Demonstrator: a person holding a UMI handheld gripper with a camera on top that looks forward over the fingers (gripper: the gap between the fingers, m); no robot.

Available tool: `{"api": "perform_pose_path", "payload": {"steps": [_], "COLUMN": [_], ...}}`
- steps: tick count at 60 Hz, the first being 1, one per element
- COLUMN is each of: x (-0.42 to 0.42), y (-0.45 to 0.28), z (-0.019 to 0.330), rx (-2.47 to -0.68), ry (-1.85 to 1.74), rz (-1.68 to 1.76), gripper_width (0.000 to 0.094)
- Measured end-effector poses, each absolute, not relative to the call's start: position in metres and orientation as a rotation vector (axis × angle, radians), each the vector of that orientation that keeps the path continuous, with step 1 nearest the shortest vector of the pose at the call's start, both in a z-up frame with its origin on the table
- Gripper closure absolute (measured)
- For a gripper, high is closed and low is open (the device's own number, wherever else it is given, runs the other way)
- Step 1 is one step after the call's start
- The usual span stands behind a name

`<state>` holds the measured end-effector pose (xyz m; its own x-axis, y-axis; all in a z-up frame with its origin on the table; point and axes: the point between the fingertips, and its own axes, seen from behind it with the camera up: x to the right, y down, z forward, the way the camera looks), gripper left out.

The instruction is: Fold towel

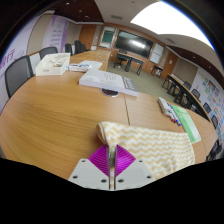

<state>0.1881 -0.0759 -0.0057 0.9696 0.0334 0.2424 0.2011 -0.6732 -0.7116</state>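
Observation:
A cream towel point(150, 148) with a pale zigzag pattern lies on the wooden table point(60, 115), just ahead of my fingers and stretching off to the right. One corner of it point(107, 130) is lifted and runs down into the narrow slit between my two magenta pads point(100, 160). My gripper point(112, 163) is shut on this towel edge, with the pads pressed close together on the cloth. The part of the towel held between the pads is hidden.
A stack of white papers or boxes point(108, 82) lies further along the table. More white items point(52, 64) sit at the far left. A greenish packet point(187, 122) lies near the right edge. Chairs point(18, 72) stand along the left side, and a screen point(134, 44) hangs at the back.

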Motion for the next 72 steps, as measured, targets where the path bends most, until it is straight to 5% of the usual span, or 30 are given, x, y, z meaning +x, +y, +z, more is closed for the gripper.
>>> {"api": "perform_pose_path", "payload": {"steps": [12,23,32,46,49,62,72], "x": [0.144,0.054,0.066,0.183,0.208,0.308,0.339], "y": [-0.091,-0.106,-0.091,-0.091,-0.097,-0.115,-0.132], "z": [0.017,0.103,0.154,0.094,0.073,0.059,0.099], "rx": [-2.364,-2.304,-2.234,-2.313,-2.353,-2.372,-2.33], "ry": [-0.101,-0.002,0.131,0.23,0.238,0.157,0.035], "rz": [-0.125,0.263,0.369,0.237,0.218,0.039,-0.017], "gripper_width": [0.0901,0.0899,0.0898,0.087,0.0802,0.0116,0.008]}}
